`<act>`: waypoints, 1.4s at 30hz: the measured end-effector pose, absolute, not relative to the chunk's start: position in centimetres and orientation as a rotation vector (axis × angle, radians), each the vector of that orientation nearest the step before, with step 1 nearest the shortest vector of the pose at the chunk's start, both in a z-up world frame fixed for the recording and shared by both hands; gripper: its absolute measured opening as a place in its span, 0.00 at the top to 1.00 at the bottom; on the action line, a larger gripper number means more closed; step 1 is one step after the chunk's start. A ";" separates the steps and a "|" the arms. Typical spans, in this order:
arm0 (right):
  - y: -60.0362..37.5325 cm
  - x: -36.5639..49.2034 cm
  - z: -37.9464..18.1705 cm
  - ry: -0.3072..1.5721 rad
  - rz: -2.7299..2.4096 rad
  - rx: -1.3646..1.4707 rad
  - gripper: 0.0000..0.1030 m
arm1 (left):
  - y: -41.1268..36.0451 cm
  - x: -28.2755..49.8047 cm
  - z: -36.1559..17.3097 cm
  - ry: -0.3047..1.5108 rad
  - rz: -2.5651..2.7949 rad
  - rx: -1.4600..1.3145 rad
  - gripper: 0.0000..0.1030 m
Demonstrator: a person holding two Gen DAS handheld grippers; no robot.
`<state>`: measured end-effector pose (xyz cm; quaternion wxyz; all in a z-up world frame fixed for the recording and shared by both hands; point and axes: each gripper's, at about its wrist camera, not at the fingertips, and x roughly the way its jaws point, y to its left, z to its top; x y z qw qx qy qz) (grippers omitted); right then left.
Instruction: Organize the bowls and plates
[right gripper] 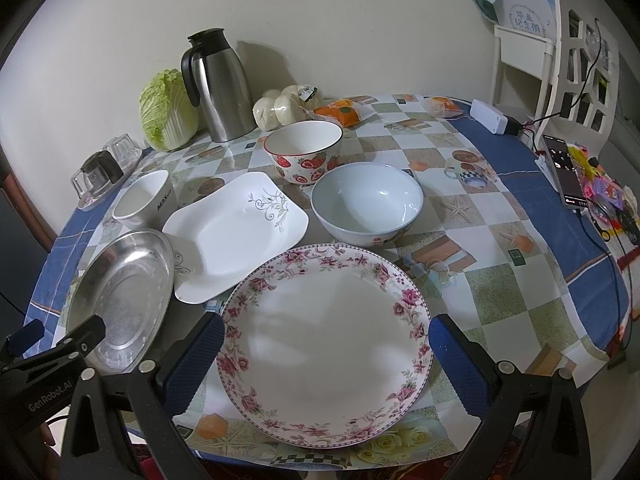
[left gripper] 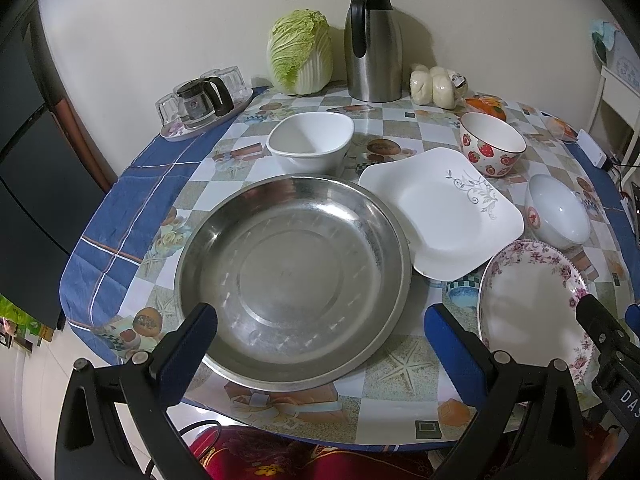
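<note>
Left wrist view cuts off the floral plate (left gripper: 532, 304) behind the right gripper (right gripper: 326, 356); both it and the left gripper (left gripper: 320, 344) gape, empty. Steel plate (left gripper: 292, 280) lies flat before the left gripper, its edge hiding the square plate's (left gripper: 440, 216) corner.

My left camera sits low at the near edge of the table (left gripper: 224, 152), facing the far wall, close over the steel plate (left gripper: 292, 280), which fills mid-frame between my left fingers (left gripper: 188, 356). My right camera looks the same way from further right, close over the floral plate (right gripper: 324, 344), which lies between my right fingers (right gripper: 196, 364). Both views share the whole spread: the square white plate (left gripper: 440, 208), the strawberry bowl (left gripper: 490, 146), the thermos (left gripper: 372, 40) and the cabbage (left gripper: 300, 52) in the upper frame. Each camera catches the other one's tool at its lower side edge.
</note>
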<state>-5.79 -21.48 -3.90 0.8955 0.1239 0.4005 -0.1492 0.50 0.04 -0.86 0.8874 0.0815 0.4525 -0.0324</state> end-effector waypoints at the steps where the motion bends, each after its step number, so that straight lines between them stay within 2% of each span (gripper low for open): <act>1: -21.5 -5.8 -3.9 0.830 -0.310 0.257 0.00 | 0.0 0.5 -0.8 0.941 -0.068 0.169 0.00; 42: -21.5 -5.7 -4.0 0.832 -0.308 0.258 0.00 | 0.2 0.6 -0.8 0.945 -0.062 0.177 0.00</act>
